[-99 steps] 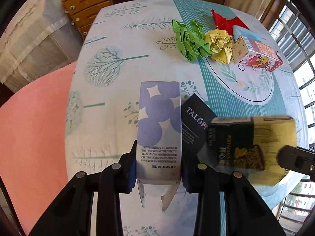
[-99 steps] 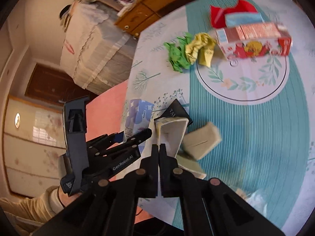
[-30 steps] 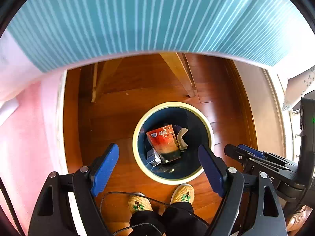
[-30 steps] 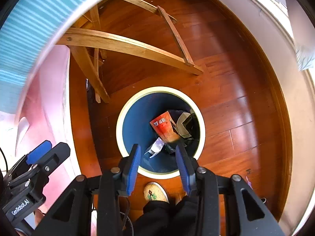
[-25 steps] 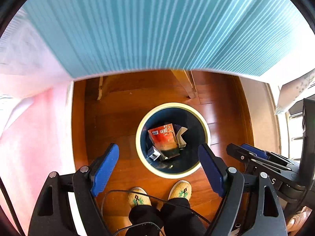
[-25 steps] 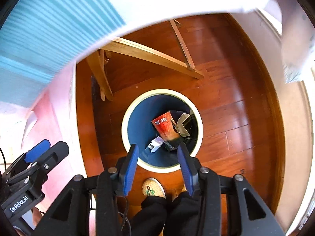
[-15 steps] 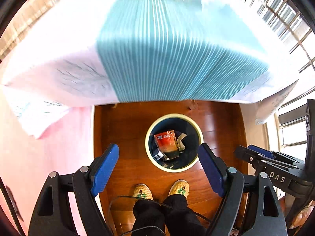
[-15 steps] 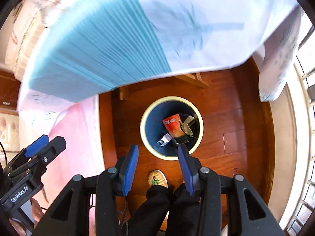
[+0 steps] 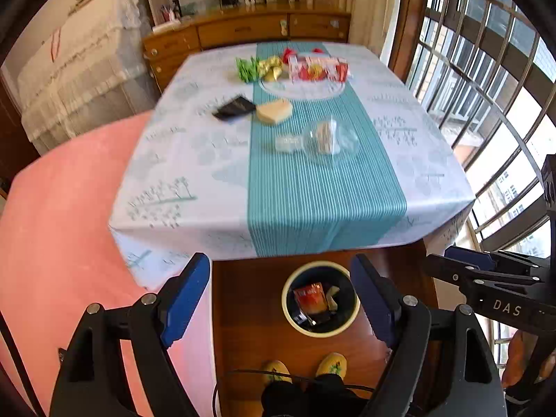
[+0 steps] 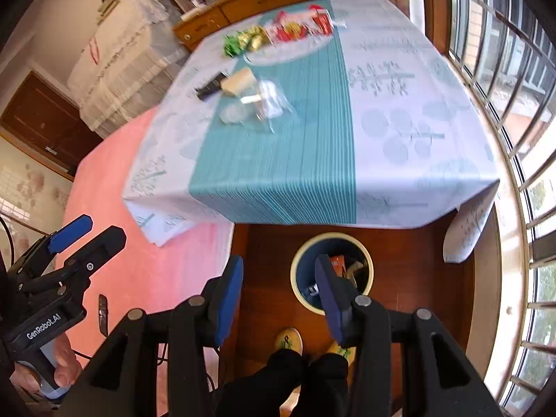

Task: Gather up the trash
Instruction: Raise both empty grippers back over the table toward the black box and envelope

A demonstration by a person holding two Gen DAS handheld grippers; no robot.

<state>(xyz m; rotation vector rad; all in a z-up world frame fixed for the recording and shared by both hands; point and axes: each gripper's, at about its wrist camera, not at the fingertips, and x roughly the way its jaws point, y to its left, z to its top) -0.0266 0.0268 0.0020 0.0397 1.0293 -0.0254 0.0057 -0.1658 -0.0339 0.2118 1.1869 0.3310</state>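
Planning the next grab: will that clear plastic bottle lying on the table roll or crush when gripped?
The clear bottle lies on its side, so a nudge may roll it. It looks thin and empty, hence probably light and easily crushed. Its smooth plastic might slip.

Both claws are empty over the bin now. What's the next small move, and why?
Probably reach the right claw forward to the clear plastic wrapper, the nearest trash on the table. Both claws are open and empty, and the bin already holds boxes.

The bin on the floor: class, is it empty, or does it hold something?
It holds something. The bin stands upright, and an orange-red carton and other pieces lie inside it.
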